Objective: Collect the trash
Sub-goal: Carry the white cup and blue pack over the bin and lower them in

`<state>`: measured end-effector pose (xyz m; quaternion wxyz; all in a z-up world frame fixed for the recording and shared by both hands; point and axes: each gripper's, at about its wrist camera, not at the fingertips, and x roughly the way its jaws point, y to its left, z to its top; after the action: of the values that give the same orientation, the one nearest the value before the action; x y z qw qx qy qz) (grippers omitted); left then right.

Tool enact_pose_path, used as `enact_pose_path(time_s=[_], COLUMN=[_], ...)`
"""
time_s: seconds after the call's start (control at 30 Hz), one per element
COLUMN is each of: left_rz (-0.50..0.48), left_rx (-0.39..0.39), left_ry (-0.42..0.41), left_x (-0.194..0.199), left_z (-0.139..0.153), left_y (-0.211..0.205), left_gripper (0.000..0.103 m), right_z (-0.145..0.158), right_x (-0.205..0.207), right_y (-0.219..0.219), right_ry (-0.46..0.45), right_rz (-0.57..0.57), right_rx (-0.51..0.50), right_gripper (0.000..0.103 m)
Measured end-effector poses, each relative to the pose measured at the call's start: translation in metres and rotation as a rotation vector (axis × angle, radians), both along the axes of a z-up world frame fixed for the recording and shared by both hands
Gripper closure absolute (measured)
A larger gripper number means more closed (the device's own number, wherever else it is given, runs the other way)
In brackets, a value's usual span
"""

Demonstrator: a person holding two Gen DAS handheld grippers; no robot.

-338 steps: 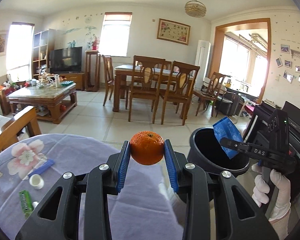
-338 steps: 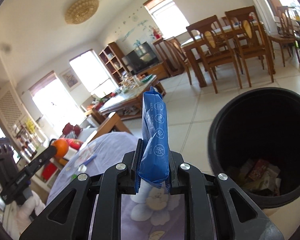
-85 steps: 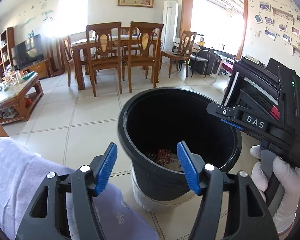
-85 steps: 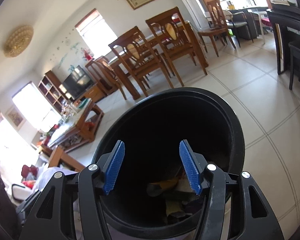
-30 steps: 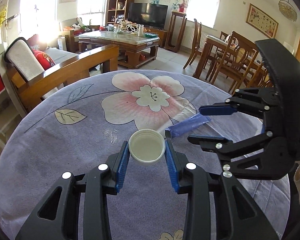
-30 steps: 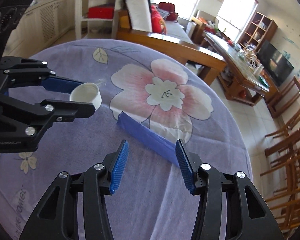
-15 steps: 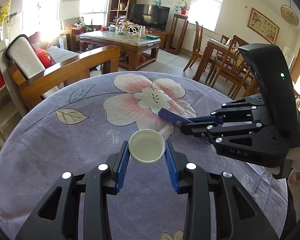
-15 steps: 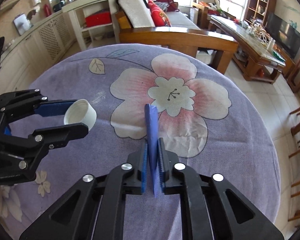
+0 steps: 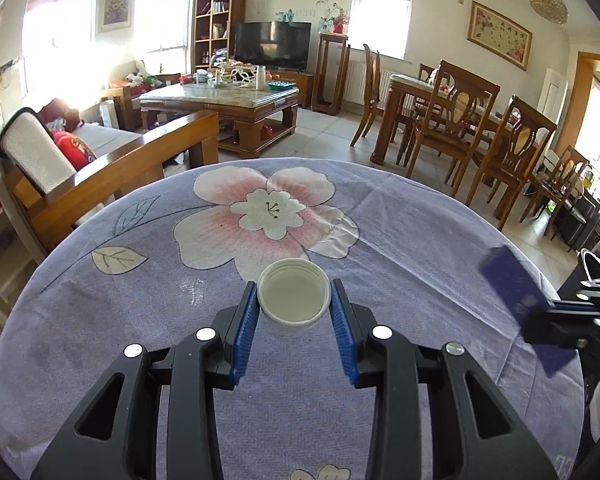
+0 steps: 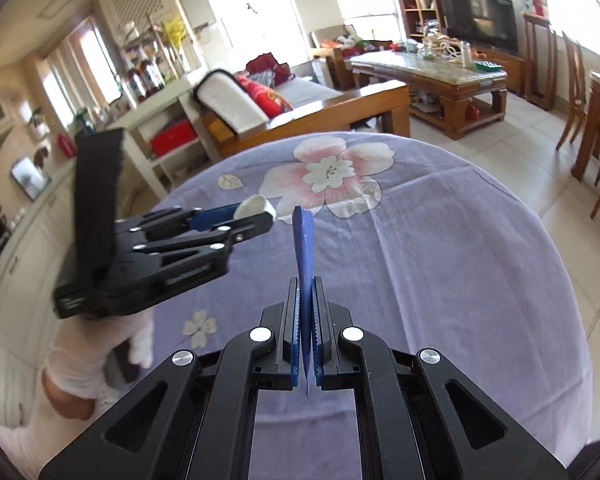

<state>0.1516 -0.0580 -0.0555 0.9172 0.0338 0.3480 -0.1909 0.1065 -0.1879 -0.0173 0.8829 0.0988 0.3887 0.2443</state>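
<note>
Grippers (image 9: 293, 312) (image 10: 307, 334) tilt downward, clamping cap (image 9: 293, 297), wrapper (image 10: 305, 260).

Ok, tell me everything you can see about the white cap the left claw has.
The white cap is a round, shallow plastic lid, off-white, lying open side up with thread ridges showing inside its rim. It sits between the left claw's blue pads, which press on its sides. In the right wrist view it appears lifted above the purple flowered tablecloth. Nothing lies in it.
</note>
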Motion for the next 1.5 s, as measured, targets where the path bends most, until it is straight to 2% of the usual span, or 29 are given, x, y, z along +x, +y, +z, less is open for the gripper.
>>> enact_pose_path(time_s=[0.07,0.23,0.37,0.73,0.97,1.23,1.37,1.5], left_rz=[-0.032,-0.097,-0.177,-0.405,-0.532,-0.709,-0.787,-0.832], left_rx=[0.002,0.014,0.029,0.067,0.08,0.069,0.048,0.074], left_ry=[-0.055,-0.16,-0.199,-0.292,-0.311,-0.287,-0.24,-0.185], left_x=[-0.01,-0.045,-0.088,-0.166,-0.196,-0.223,-0.229,-0.232], left_z=[0.008,0.033,0.051,0.079,0.079,0.068,0.054,0.029], left_y=[-0.009,-0.043,-0.082,-0.196,-0.266,-0.355,-0.397,-0.435], left_gripper=[0.067,0.067,0.067,0.067,0.067,0.067,0.067,0.067], right_z=[0.008,0.024,0.036,0.06,0.06,0.031,0.01,-0.01], right_x=[-0.032,-0.106,-0.154,-0.271,-0.345,-0.414,-0.42,-0.418], right_y=[-0.017,-0.062,-0.105,-0.229,-0.312,-0.4,-0.42,-0.436], right_ry=[-0.034,-0.112,-0.169,-0.323,-0.388,-0.343,-0.289,-0.216], right_rz=[-0.055,-0.173,-0.255,-0.497,-0.688,-1.012,-1.14,-1.21], right_rx=[0.077,0.184,0.24,0.29,0.343,0.333,0.303,0.289], right_gripper=[0.097,0.097,0.097,0.096,0.096,0.096,0.096,0.096])
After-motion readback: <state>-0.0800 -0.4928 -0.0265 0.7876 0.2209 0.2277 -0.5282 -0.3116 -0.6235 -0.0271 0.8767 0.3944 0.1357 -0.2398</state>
